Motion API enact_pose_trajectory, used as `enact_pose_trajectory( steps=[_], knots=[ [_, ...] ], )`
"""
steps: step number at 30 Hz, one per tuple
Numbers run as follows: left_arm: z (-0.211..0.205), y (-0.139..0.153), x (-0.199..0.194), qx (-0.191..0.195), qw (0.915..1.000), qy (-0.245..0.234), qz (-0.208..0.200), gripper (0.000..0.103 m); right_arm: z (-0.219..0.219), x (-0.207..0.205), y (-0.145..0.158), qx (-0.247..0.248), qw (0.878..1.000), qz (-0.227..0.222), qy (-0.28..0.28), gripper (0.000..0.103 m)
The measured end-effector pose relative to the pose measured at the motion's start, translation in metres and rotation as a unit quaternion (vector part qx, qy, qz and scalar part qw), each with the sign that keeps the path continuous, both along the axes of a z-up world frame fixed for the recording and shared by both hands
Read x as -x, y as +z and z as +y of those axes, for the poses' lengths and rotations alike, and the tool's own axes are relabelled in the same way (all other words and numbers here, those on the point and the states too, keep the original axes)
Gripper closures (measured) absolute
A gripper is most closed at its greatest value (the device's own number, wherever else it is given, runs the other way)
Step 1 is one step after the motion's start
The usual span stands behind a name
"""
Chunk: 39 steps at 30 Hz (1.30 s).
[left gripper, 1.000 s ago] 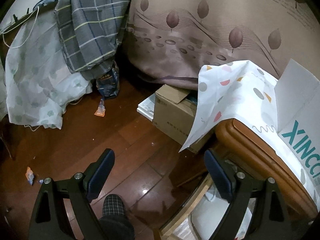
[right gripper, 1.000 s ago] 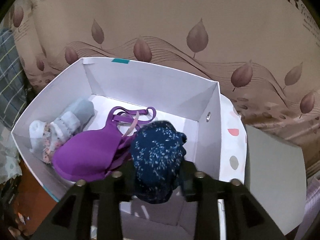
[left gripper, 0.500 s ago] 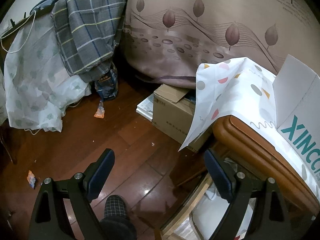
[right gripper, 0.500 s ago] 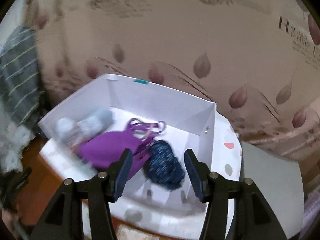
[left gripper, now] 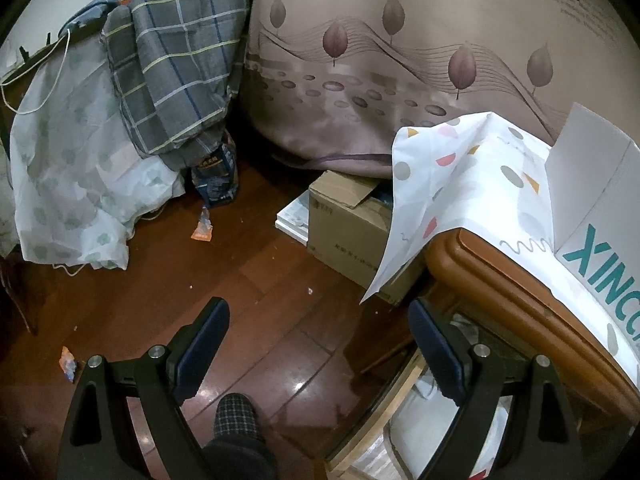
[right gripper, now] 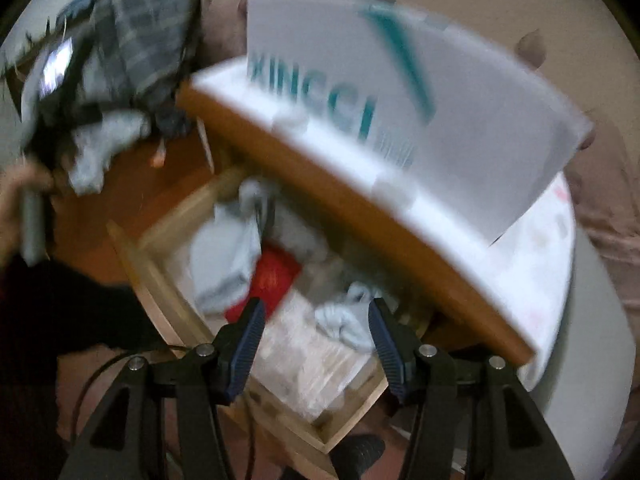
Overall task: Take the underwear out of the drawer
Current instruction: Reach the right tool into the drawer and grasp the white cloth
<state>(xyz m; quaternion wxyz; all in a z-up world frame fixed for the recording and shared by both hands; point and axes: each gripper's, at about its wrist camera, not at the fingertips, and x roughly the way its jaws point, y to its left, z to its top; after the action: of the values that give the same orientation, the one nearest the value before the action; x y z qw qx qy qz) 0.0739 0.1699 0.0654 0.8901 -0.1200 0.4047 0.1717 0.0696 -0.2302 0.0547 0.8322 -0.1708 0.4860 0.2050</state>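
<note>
Lower the right gripper [right gripper: 316, 332], jaws just spread and empty, into the open drawer [right gripper: 168, 280] onto the pale bundle [right gripper: 344, 320], then pinch one garment only

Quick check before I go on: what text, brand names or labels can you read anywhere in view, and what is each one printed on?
"XINCC", cut off at the frame edge: teal letters on the white box on the wooden cabinet.
"feelin": small print on the leaf-pattern bedcover; other lines too small.
Cardboard box: faint print, unreadable.
Blue packet on the floor: unreadable.
</note>
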Motion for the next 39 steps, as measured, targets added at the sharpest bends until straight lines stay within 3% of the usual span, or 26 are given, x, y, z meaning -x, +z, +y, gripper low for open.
enact_pose_trajectory(
  steps=[6, 8, 12, 16, 21, 24, 31, 34, 39],
  knots=[
    [-0.001, -0.003, -0.002, 0.001, 1.0, -0.003, 0.006, 0.014, 0.003, -0.024, -0.066, 0.036, 0.998, 0.045, 0.008, 0.048],
    [-0.002, -0.003, -0.002, 0.003, 1.0, -0.002, 0.005, 0.014, 0.0, -0.037, -0.085, 0.047, 0.997, 0.062, 0.002, 0.041],
    [-0.003, -0.003, -0.002, -0.001, 1.0, -0.004, 0.006, 0.014, -0.003, -0.05, -0.113, 0.08, 0.995, 0.063, 0.002, 0.04],
    [-0.006, -0.006, -0.006, -0.007, 0.9998, -0.012, 0.014, 0.014, 0.0, -0.051, -0.133, 0.128, 0.991, 0.02, 0.027, 0.029],
    [-0.008, -0.009, -0.008, -0.005, 0.9996, -0.018, 0.022, 0.014, 0.011, -0.047, -0.153, 0.16, 0.984, -0.028, 0.071, 0.024],
    [-0.01, -0.01, -0.008, -0.009, 0.9995, -0.02, 0.022, 0.014, 0.016, -0.048, -0.174, 0.188, 0.978, -0.014, 0.09, 0.023],
    [-0.015, -0.014, -0.011, -0.016, 0.9991, -0.029, 0.027, 0.014, 0.016, -0.074, -0.204, 0.17, 0.982, 0.024, 0.081, 0.023],
    [-0.016, -0.015, -0.011, -0.015, 0.999, -0.031, 0.029, 0.014, 0.02, -0.082, -0.213, 0.176, 0.981, 0.016, 0.08, 0.024],
    [-0.02, -0.014, -0.01, -0.015, 0.9987, -0.04, 0.029, 0.014, 0.014, -0.078, -0.211, 0.163, 0.985, 0.023, 0.061, 0.043]
  ],
)
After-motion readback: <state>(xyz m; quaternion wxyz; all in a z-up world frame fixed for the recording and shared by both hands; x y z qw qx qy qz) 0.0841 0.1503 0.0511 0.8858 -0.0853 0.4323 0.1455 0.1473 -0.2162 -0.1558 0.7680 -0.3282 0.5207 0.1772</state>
